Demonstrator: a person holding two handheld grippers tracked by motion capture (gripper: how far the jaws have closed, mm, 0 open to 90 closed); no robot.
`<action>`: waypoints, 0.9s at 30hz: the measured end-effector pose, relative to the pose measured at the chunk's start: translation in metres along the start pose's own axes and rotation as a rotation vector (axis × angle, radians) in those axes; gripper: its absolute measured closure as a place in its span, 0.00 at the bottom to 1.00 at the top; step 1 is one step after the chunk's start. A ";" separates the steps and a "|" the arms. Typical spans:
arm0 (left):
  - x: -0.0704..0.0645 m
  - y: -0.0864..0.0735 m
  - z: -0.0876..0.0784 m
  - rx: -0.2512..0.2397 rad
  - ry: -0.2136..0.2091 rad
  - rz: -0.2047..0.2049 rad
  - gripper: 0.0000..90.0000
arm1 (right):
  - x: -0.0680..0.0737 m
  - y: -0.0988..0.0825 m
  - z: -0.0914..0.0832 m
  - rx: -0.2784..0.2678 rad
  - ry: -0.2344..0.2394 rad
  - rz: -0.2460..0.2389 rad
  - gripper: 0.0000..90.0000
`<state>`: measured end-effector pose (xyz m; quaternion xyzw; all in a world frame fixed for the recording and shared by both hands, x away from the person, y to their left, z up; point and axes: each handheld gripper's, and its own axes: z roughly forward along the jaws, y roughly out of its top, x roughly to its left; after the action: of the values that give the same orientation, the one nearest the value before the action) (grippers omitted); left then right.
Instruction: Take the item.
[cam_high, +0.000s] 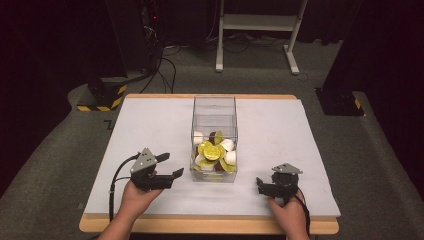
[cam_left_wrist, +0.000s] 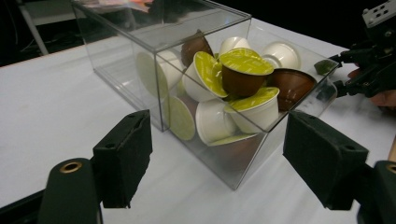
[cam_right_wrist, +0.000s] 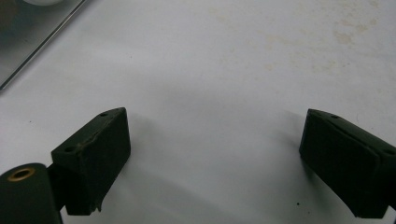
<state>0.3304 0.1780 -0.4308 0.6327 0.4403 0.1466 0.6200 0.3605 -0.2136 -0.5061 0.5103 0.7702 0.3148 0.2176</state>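
— Two grippers doing what?
— Left gripper (cam_high: 168, 165) & right gripper (cam_high: 261, 183) both gaping wide, holding nothing, resting on table (cam_high: 280, 130).
— Pods?
— Sitting piled in clear box (cam_high: 214, 107) mid-table, btwn grippers.

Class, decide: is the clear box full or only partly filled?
Partly filled: the capsules pile at the near end of the clear box; its far end is bare.
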 end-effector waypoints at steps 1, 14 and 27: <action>-0.002 0.001 0.002 0.000 -0.001 0.006 0.27 | 0.000 0.000 0.000 0.001 0.000 0.001 0.10; -0.009 0.006 0.018 0.010 -0.037 0.006 0.28 | 0.000 0.000 0.000 0.001 0.000 0.001 0.10; -0.017 0.008 0.029 0.011 -0.065 0.007 0.27 | 0.000 0.000 0.000 0.001 0.000 0.001 0.10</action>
<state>0.3451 0.1472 -0.4225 0.6421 0.4184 0.1255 0.6300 0.3605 -0.2136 -0.5061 0.5109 0.7700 0.3146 0.2173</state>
